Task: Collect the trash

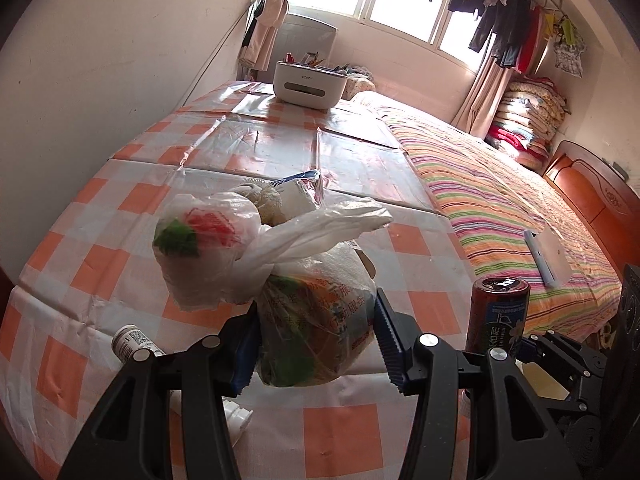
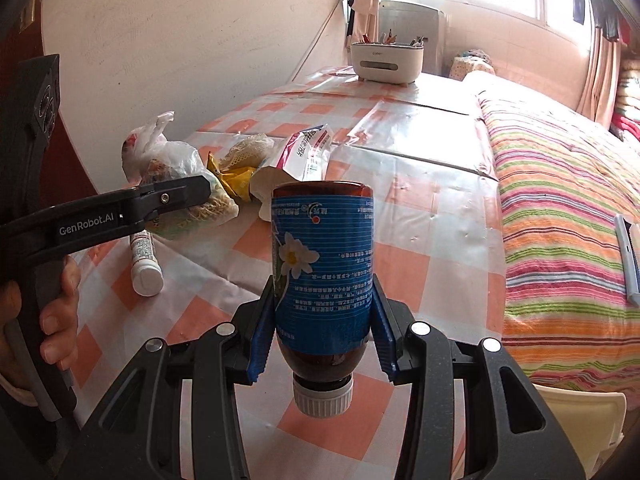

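Left wrist: my left hand-held gripper (image 1: 316, 336) clamps knotted trash bag (image 1: 312, 320) at bulging middle, near edge of counter (image 1: 120, 200). Bag soft, light, slippery; knot safer hold.

Right wrist: right hand-held gripper (image 2: 324, 320) squeezes inverted brown bottle (image 2: 323, 272) by label. Rigid, smooth, may slip.

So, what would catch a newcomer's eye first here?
The brown bottle with a blue label, held upside down in the right gripper, fills the middle of the right wrist view. In the left wrist view, the left gripper is shut on a tied plastic bag of trash over the orange-checked table. Beside the table lies a striped bed.
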